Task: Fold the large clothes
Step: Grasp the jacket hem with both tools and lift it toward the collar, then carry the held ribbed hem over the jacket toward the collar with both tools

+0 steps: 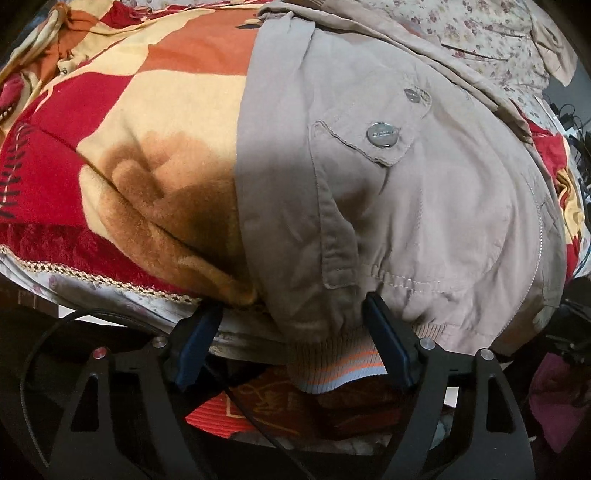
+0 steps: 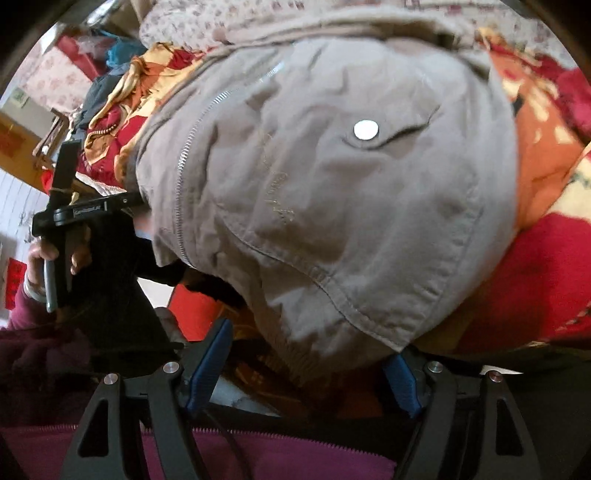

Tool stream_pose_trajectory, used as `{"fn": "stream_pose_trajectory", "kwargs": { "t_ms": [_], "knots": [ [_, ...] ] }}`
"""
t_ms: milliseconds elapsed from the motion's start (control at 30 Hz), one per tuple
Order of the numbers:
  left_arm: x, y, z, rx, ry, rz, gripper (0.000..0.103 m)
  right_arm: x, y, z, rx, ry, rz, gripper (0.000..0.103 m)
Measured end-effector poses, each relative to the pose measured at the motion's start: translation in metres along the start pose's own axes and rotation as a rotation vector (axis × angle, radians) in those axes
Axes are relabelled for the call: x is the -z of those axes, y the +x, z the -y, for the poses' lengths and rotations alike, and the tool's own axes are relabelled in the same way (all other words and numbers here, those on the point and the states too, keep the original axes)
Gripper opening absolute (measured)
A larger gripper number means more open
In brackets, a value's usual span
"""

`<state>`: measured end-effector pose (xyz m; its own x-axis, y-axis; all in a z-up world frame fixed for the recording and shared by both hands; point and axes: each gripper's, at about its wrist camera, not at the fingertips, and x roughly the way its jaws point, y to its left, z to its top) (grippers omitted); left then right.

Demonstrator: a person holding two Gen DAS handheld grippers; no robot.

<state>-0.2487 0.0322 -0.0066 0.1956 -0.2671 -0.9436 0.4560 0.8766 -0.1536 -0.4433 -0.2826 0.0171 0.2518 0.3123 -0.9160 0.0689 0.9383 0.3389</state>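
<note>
A beige jacket (image 1: 406, 192) with metal snap buttons, a zip and a ribbed striped hem lies on a bed. It also fills the right wrist view (image 2: 332, 192). My left gripper (image 1: 295, 332) is open, its blue fingers (image 1: 388, 339) wide apart on either side of the hanging ribbed hem (image 1: 332, 365). My right gripper (image 2: 306, 365) is open too, its fingers (image 2: 210, 365) spread around the jacket's lower hem corner. Whether the pads touch the cloth is unclear. The left gripper and the hand holding it show at the left of the right wrist view (image 2: 62, 229).
A red, orange and cream plush blanket (image 1: 129, 147) covers the bed under the jacket. A floral sheet (image 1: 480, 33) lies at the back. The bed edge (image 1: 110, 291) runs close in front. Clutter and cables (image 1: 576, 122) stand at the right.
</note>
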Motion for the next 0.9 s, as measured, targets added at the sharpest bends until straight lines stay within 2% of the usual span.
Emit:
{"fn": "stream_pose_trajectory", "kwargs": {
  "t_ms": [100,167,200,267,333,400,467,500,533,567,600,633,733,767,900],
  "knots": [
    [0.0,0.0,0.0,0.0,0.003,0.002,0.08,-0.005,0.01,0.009,-0.06,0.056,-0.027,0.076],
    [0.001,0.0,-0.001,0.001,0.012,-0.005,0.08,-0.003,0.022,0.011,-0.084,0.091,-0.089,0.072],
    [0.003,-0.001,0.0,0.004,0.015,-0.007,0.08,0.0,0.025,0.009,-0.082,0.086,-0.115,0.069],
    [0.006,0.0,0.001,0.017,0.019,-0.011,0.08,0.005,0.025,-0.002,-0.074,0.046,-0.143,0.069],
    [0.006,0.002,0.001,0.018,0.019,-0.013,0.08,0.006,0.017,-0.009,-0.082,0.017,-0.108,0.069],
    [0.005,0.005,0.005,0.008,0.017,-0.018,0.08,0.005,0.016,-0.005,-0.071,0.043,-0.07,0.068],
    [0.005,0.005,0.006,0.005,0.025,-0.019,0.08,0.003,0.019,0.004,-0.077,0.108,-0.049,0.062],
    [0.005,0.005,0.005,0.006,0.029,-0.019,0.079,0.002,0.02,0.007,-0.079,0.123,-0.043,0.053],
    [0.006,0.003,0.005,0.016,0.035,-0.016,0.07,0.002,0.02,0.007,-0.072,0.126,-0.038,0.044],
    [0.007,0.001,0.007,0.031,0.047,-0.01,0.055,0.002,0.017,0.004,-0.07,0.108,-0.026,0.038],
    [0.009,0.0,0.011,0.044,0.061,-0.007,0.047,0.004,0.012,0.001,-0.073,0.089,-0.011,0.029],
    [0.012,-0.002,0.016,0.054,0.089,-0.003,0.036,0.005,0.006,-0.004,-0.07,0.063,0.008,0.027],
    [0.014,-0.008,0.022,0.019,0.13,0.012,0.023,0.008,-0.005,-0.012,-0.068,0.024,0.034,0.023],
    [0.014,-0.01,0.022,0.018,0.131,0.012,0.018,0.01,-0.011,-0.014,-0.092,0.03,0.047,0.023],
    [0.01,-0.041,0.017,0.078,0.124,0.036,0.016,0.013,-0.039,-0.016,-0.21,0.048,0.119,0.018]
  ]
}}
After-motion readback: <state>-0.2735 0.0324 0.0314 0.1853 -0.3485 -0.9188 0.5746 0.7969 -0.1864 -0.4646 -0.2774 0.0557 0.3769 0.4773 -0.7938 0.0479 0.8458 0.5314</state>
